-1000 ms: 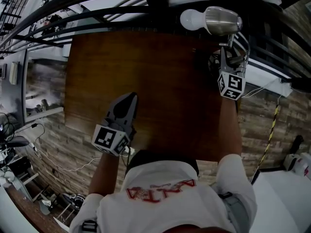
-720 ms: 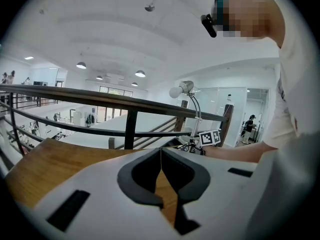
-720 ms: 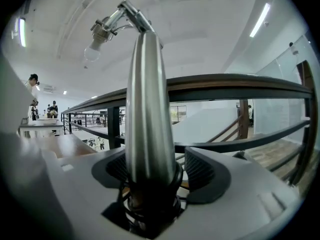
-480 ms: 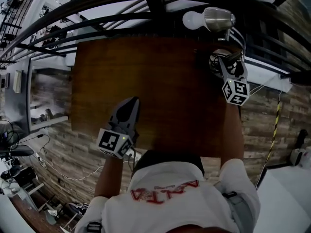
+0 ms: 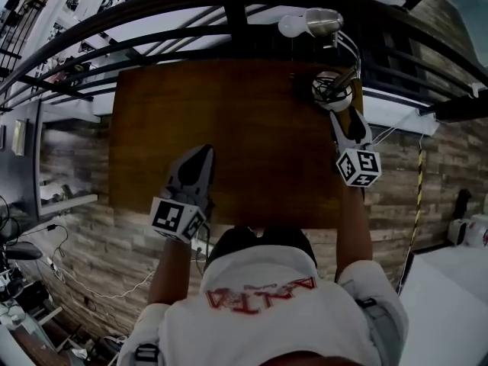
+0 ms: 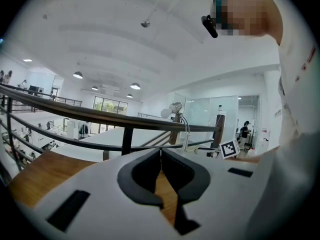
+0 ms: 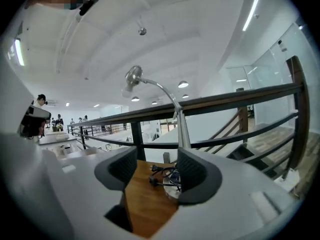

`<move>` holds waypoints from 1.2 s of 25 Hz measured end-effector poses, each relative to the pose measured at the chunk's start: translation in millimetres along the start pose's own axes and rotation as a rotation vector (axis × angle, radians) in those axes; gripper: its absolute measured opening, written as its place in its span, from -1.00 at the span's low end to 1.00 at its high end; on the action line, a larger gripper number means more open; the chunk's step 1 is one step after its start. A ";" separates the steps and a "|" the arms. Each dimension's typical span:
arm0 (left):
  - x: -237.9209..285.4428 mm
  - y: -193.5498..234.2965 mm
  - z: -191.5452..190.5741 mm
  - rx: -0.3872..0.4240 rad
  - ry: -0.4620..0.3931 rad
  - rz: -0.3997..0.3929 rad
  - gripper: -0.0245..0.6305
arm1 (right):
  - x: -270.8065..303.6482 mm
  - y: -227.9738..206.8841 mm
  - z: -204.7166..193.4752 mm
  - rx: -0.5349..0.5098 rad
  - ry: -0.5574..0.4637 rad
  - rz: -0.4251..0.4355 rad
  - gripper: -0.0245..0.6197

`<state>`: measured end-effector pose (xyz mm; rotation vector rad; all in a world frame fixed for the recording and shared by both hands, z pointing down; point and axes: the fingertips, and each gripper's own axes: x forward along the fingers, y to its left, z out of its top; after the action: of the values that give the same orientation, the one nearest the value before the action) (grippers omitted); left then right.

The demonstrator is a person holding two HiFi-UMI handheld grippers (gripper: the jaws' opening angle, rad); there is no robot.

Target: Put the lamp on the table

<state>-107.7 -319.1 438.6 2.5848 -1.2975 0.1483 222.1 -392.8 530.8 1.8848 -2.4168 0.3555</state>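
Lamp (image 5: 331, 91) standing on far right corner of table (image 5: 229, 128); job looking done. Right gripper (image 5: 345, 120) hanging just by lamp base, jaws wide, just closing a little, holding nothing: letting lamp stand alone. Left gripper (image 5: 200, 157) waiting over table's near edge, shut, empty.

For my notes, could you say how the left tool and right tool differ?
The left tool has shut jaws; the right tool has jaws apart, just opened then narrowed slightly, gripping nothing. The left tool is over the near left of the table; the right tool faces the lamp. Both carry marker cubes.
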 end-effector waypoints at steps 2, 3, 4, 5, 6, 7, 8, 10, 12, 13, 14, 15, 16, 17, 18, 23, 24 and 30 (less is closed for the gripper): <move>-6.2 -7.2 9.4 0.002 -0.024 -0.016 -0.88 | -19.0 15.1 14.8 0.011 -0.044 0.002 -0.37; -9.3 -10.8 12.8 0.008 -0.037 -0.027 -0.89 | -28.0 22.5 22.0 0.023 -0.065 0.012 -0.36; -12.5 -14.4 16.2 0.013 -0.048 -0.036 -0.88 | -36.5 29.5 28.5 0.036 -0.085 0.024 -0.36; -15.9 -18.1 20.0 0.016 -0.058 -0.045 -0.89 | -44.7 35.7 34.2 0.047 -0.100 0.034 -0.36; -19.5 -21.6 24.2 0.018 -0.067 -0.052 -0.88 | -52.9 41.2 39.3 0.051 -0.111 0.040 -0.37; -23.3 -24.8 28.6 0.019 -0.075 -0.058 -0.89 | -61.1 46.4 44.0 0.051 -0.120 0.041 -0.39; -27.5 -27.5 33.2 0.017 -0.083 -0.064 -0.89 | -69.1 51.7 48.9 0.048 -0.126 0.041 -0.40; -36.5 -32.1 43.2 0.011 -0.096 -0.076 -0.89 | -83.6 63.5 59.7 0.033 -0.137 0.042 -0.47; -45.8 -36.3 51.3 0.015 -0.114 -0.090 -0.89 | -96.7 75.8 70.5 0.011 -0.145 0.046 -0.57; -50.6 -38.3 54.7 0.016 -0.122 -0.096 -0.89 | -103.5 81.6 75.1 -0.003 -0.145 0.046 -0.60; -55.7 -40.1 58.2 0.015 -0.132 -0.100 -0.89 | -110.7 87.0 79.3 -0.018 -0.144 0.043 -0.63; -60.7 -41.5 62.0 0.010 -0.143 -0.103 -0.89 | -118.3 91.7 83.7 -0.031 -0.143 0.038 -0.70; -65.5 -42.5 65.9 0.002 -0.155 -0.103 -0.89 | -125.8 96.1 88.4 -0.043 -0.143 0.034 -0.77; -69.8 -43.2 69.5 -0.005 -0.166 -0.103 -0.89 | -132.9 100.4 93.7 -0.052 -0.142 0.032 -0.80; -73.7 -43.9 72.6 -0.009 -0.176 -0.102 -0.88 | -139.2 104.5 99.4 -0.061 -0.142 0.031 -0.80; -93.7 -47.3 79.3 0.017 -0.194 -0.097 -0.89 | -160.4 123.0 119.2 -0.069 -0.111 0.016 -0.88; -97.2 -46.9 81.1 0.019 -0.193 -0.096 -0.89 | -161.9 127.3 120.8 -0.070 -0.103 0.016 -0.89; -113.8 -45.7 91.6 0.026 -0.185 -0.095 -0.89 | -173.7 155.8 132.7 -0.076 -0.109 0.059 -0.91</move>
<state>-141.1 -228.6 319.7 2.7303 -1.2349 -0.0947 128.8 -220.9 347.0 1.8506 -2.5201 0.1653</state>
